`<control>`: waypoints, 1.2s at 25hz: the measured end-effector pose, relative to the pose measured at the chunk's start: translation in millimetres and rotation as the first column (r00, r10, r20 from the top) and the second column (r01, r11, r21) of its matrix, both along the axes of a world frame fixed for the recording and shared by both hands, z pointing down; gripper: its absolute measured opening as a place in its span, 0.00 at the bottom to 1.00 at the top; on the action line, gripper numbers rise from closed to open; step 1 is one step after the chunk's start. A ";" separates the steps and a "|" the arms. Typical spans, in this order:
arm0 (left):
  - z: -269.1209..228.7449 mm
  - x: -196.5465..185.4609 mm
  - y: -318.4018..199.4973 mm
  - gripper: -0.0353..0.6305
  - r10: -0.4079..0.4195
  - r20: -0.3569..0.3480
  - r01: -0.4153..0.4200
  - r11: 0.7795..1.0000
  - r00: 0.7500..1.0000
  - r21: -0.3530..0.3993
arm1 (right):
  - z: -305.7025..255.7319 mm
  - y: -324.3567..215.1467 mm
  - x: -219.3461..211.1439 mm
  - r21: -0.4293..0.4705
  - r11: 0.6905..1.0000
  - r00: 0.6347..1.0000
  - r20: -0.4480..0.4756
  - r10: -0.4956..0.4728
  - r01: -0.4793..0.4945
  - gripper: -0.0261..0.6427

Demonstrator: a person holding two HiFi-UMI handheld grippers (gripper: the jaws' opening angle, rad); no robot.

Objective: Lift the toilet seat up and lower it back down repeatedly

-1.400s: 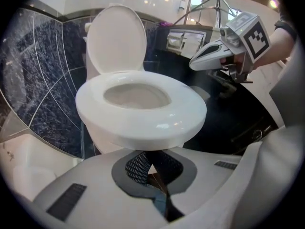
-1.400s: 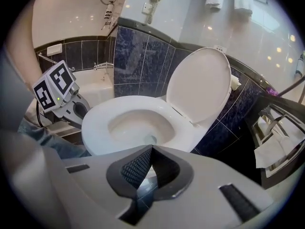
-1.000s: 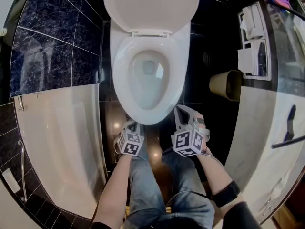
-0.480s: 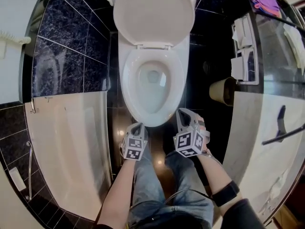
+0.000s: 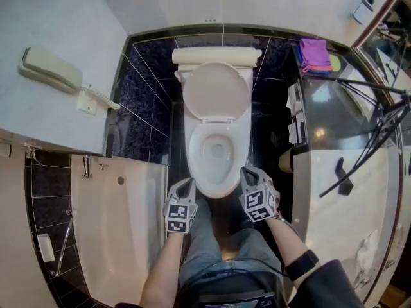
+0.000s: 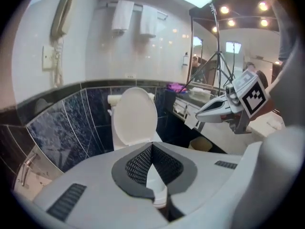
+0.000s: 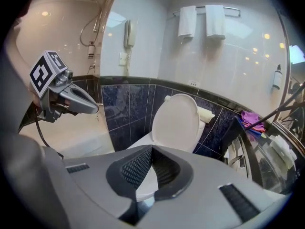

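Left gripper (image 5: 187, 186) and right gripper (image 5: 246, 174) are closed, empty.

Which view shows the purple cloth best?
The head view: the purple cloth lies whole, seen from above. The left gripper view shows only a small sliver of it; the right gripper view gives a side glimpse at its right edge.

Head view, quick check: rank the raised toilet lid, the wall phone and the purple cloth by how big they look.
1. toilet lid, clearly largest.
2. wall phone.
3. purple cloth, smallest.
The phone seems mounted higher, nearer the camera, so its lead over the cloth may be only apparent.
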State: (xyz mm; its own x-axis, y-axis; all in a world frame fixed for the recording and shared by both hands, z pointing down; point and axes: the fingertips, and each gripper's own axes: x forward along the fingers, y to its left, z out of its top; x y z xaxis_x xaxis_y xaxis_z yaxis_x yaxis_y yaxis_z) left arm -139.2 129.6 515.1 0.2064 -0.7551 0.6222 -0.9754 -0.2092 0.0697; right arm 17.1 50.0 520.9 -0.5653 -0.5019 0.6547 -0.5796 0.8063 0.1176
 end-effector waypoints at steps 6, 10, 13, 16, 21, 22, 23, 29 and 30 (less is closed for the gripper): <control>-102.4 -13.8 4.4 0.05 -0.048 -0.029 0.051 0.992 0.998 0.116 | -94.9 -3.1 17.9 0.004 0.997 0.990 0.120 0.077 -0.078 0.07; -148.3 -21.8 10.2 0.05 -0.051 -0.032 0.055 0.985 0.998 0.164 | -134.5 0.2 45.6 -0.005 0.991 0.976 0.175 0.130 -0.131 0.07; -174.4 -26.9 11.7 0.05 -0.053 -0.033 0.059 0.978 0.998 0.202 | -153.5 2.8 67.8 -0.005 0.986 0.964 0.209 0.164 -0.167 0.07; -193.4 -30.9 15.2 0.05 -0.065 -0.049 0.075 0.969 0.997 0.236 | -166.3 6.8 86.7 -0.006 0.979 0.951 0.235 0.202 -0.206 0.07; -202.7 -36.5 22.7 0.05 -0.091 -0.084 0.110 0.959 0.992 0.262 | -171.1 11.9 102.6 -0.011 0.969 0.937 0.253 0.241 -0.247 0.07; -202.4 -36.4 24.3 0.05 -0.090 -0.082 0.109 0.959 0.993 0.263 | -171.4 12.5 103.5 -0.010 0.969 0.937 0.252 0.243 -0.249 0.07; -202.2 -36.3 26.1 0.05 -0.090 -0.078 0.107 0.959 0.993 0.264 | -171.4 13.2 103.9 -0.009 0.968 0.937 0.252 0.243 -0.249 0.07; -204.4 -38.1 35.6 0.05 -0.108 -0.069 0.123 0.953 0.992 0.276 | -172.3 18.7 99.7 -0.001 0.972 0.941 0.248 0.228 -0.236 0.07; -203.9 -38.2 36.9 0.05 -0.112 -0.070 0.127 0.953 0.991 0.276 | -171.9 19.6 99.5 0.001 0.973 0.943 0.245 0.225 -0.233 0.07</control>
